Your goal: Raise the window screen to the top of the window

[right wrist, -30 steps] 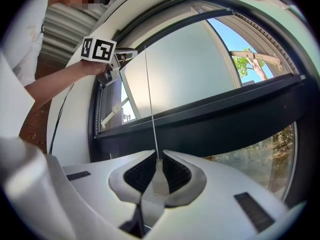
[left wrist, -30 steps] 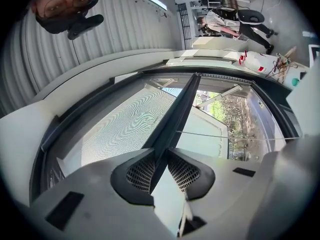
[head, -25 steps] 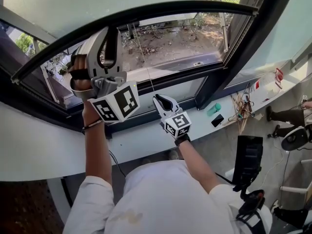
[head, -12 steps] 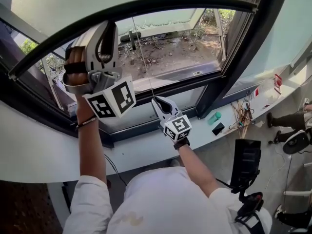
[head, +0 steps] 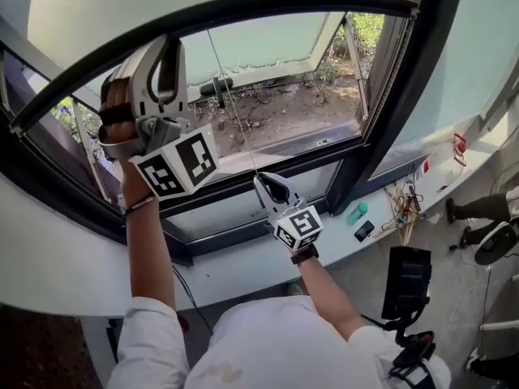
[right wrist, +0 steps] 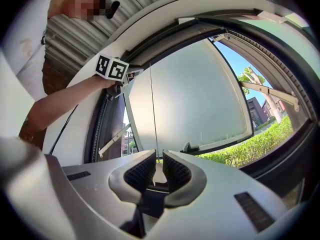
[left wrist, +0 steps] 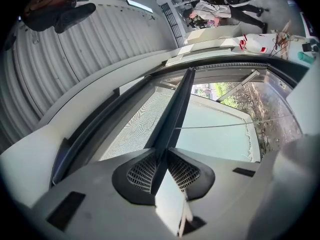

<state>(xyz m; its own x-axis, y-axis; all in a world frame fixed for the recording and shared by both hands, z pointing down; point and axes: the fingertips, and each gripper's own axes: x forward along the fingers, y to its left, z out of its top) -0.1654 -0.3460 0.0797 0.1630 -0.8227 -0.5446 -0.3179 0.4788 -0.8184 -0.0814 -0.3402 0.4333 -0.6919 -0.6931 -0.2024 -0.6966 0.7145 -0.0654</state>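
While the person reaches up at the window, the left gripper is clamped shut on the dark bottom bar of the window screen; in the left gripper view the bar runs straight out from between the closed jaws of the left gripper. Fine mesh is still stretched on the far side of it, toward the top of the window frame. The right gripper, lower and nearer the sill, has its jaws almost together on the end of a thin cord. In the right gripper view, that cord rises from the narrow gap of the right gripper in front of the out-swung glass sash. Compared with a second ago, both grippers sit higher. The bar has gone up with the left one, and more open window shows beneath it. The left marker cube, earlier over the lower frame, now stands clear above it. Neither grip has changed. The bar spans the upper part of the opening, left to right.
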